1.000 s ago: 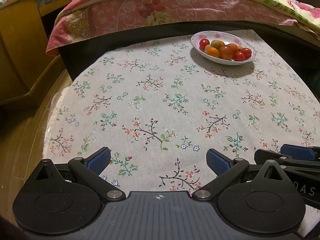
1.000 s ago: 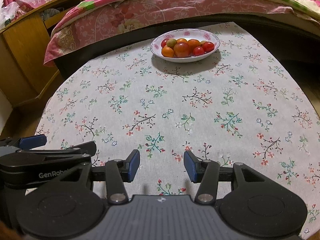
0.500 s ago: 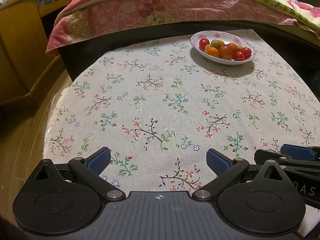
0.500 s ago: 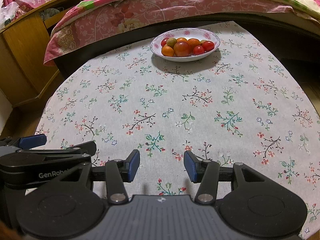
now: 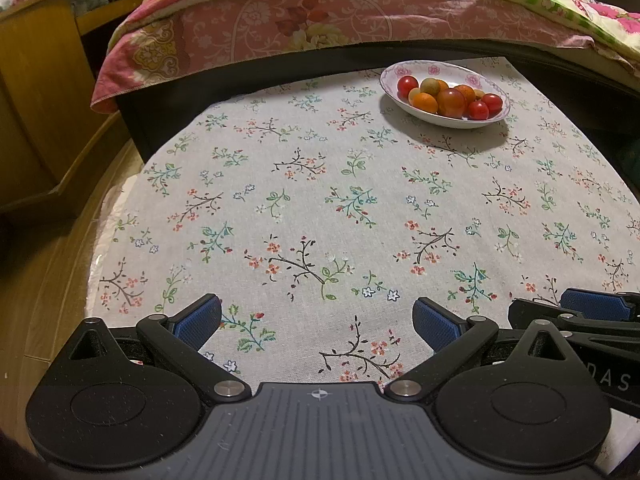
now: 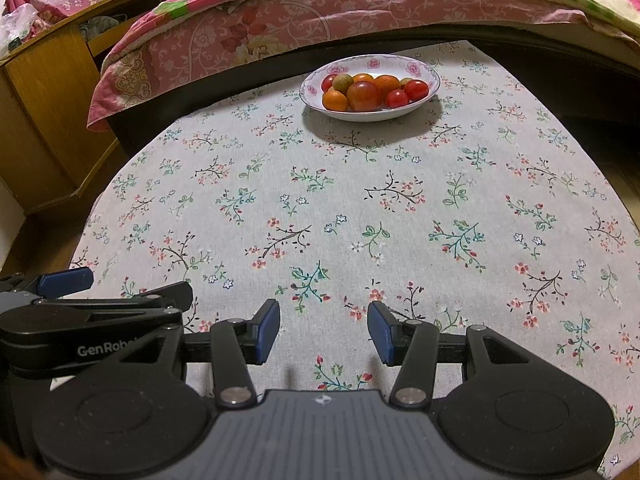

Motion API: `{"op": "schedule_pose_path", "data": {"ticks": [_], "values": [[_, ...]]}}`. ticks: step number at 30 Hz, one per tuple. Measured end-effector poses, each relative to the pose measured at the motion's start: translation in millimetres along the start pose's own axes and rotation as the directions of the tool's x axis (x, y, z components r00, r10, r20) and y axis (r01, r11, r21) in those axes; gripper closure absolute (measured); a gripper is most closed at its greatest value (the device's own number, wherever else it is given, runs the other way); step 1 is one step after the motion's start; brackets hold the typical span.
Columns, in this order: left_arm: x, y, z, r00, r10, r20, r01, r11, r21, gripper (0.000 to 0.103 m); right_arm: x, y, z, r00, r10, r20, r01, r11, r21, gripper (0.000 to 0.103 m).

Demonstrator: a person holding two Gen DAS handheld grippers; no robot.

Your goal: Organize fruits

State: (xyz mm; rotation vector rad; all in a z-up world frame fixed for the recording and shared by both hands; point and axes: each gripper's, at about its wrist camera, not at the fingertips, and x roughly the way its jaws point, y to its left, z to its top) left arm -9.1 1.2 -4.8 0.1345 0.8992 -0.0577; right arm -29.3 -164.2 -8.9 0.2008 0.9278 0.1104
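Red and orange fruits [image 6: 363,95] sit piled in the flowered white bowl [image 6: 420,69] at the far edge of our floral tablecloth [image 5: 320,208]. Our left gripper [image 5: 317,319] gapes wide, empty; our right gripper [image 6: 323,327] stands narrower, fingers apart, holding nothing.

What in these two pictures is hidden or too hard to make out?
- Fruit at the back of the bowl: both views, covered by the front fruit, so no count.
- Right gripper: left view, cut off by the edge.
- Cabinet contents: right view, small and dim.
- Tablecloth's near edge: behind the grippers.
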Motion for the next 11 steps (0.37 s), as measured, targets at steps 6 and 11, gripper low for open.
{"op": "schedule_pose_path", "data": {"ticks": [6, 11], "values": [[-0.2, 0.0, 0.3, 1.0, 0.002, 0.0, -0.002, 1.0, -0.001, 0.0, 0.3, 0.1, -0.5, 1.0, 0.0, -0.001, 0.0, 1.0, 0.0, 0.056], [0.6, -0.1, -1.4, 1.0, 0.007, 0.002, -0.007, 1.0, -0.002, 0.0, 0.8, -0.2, -3.4, 1.0, -0.002, 0.0, 0.002, 1.0, -0.001, 0.056]]}}
